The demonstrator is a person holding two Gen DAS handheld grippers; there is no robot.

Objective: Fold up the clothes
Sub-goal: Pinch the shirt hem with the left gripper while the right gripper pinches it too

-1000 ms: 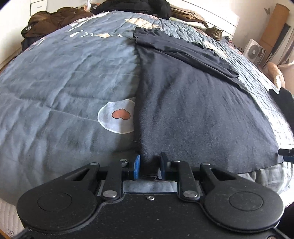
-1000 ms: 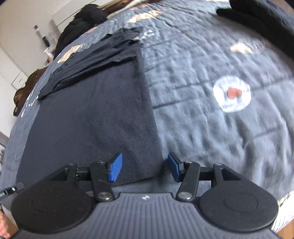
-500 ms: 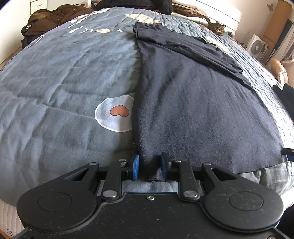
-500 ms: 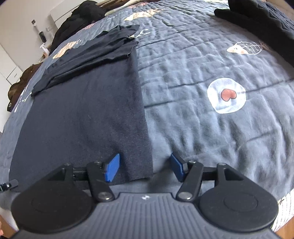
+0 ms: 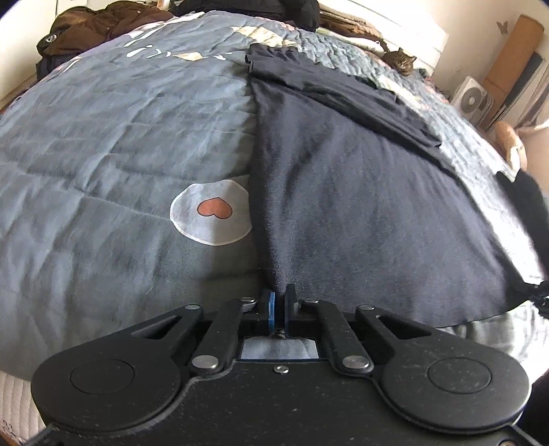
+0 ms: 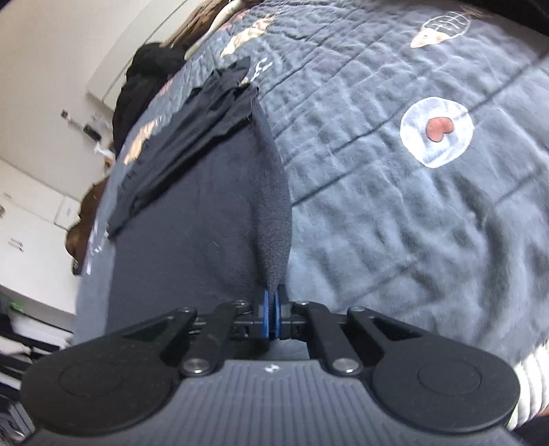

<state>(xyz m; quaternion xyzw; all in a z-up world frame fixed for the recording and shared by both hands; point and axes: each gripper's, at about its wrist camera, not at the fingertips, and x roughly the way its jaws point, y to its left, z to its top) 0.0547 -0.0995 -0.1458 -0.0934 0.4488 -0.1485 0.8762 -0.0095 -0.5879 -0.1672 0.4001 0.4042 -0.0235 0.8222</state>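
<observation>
A dark navy garment (image 5: 360,206) lies spread flat on the grey-blue quilt (image 5: 103,144), its far part folded across into a band. My left gripper (image 5: 281,302) is shut on the garment's near left corner, which rises in a small peak between the blue pads. In the right wrist view the same garment (image 6: 192,212) runs away from me, and my right gripper (image 6: 272,305) is shut on its near right corner, whose edge lifts as a standing fold.
The quilt (image 6: 411,206) has white circles with red hearts (image 5: 212,209). Brown and black clothes (image 5: 96,24) are heaped at the far edge. A cat (image 5: 401,61) lies at the far right; a white fan (image 5: 473,99) and boards stand beyond.
Both grippers closed on the garment's near corners, the right from wide open. The right wrist rolled, tilting its view. The cloth now peaks up at each grip.
</observation>
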